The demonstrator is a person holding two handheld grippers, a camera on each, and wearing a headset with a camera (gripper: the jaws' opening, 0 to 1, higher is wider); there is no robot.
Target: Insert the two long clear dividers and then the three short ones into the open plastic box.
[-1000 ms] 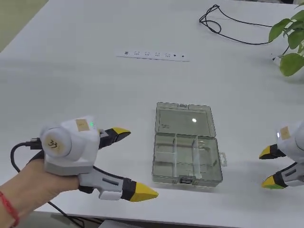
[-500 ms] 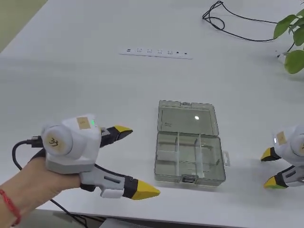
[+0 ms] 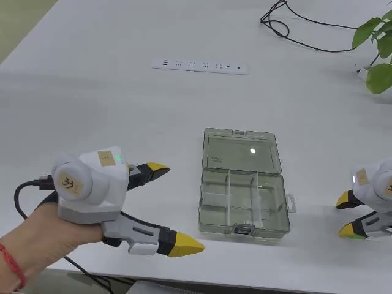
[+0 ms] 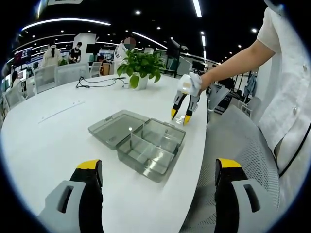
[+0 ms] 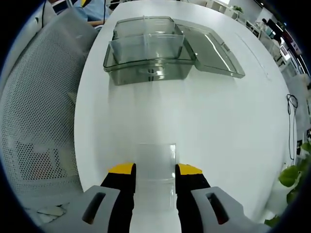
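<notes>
Nearest me, my left hand-held gripper (image 3: 171, 207) hangs over the front edge of the desk (image 3: 122, 110), jaws wide apart and holding nothing. My right hand-held gripper (image 5: 154, 169) sits low at the desk's right side. A clear divider (image 5: 155, 153) lies between its jaws, edges right against them, and I cannot tell whether it is pinched. Between the grippers rests the open plastic box (image 3: 214, 228), lid flat behind it, with dividers standing inside. Farther off lie a power strip (image 3: 199, 66), a black cable (image 3: 294, 27) and a plant (image 3: 376, 55).

Power strip (image 3: 200, 66), black cable (image 3: 272, 27), plant (image 3: 380, 78)
</notes>
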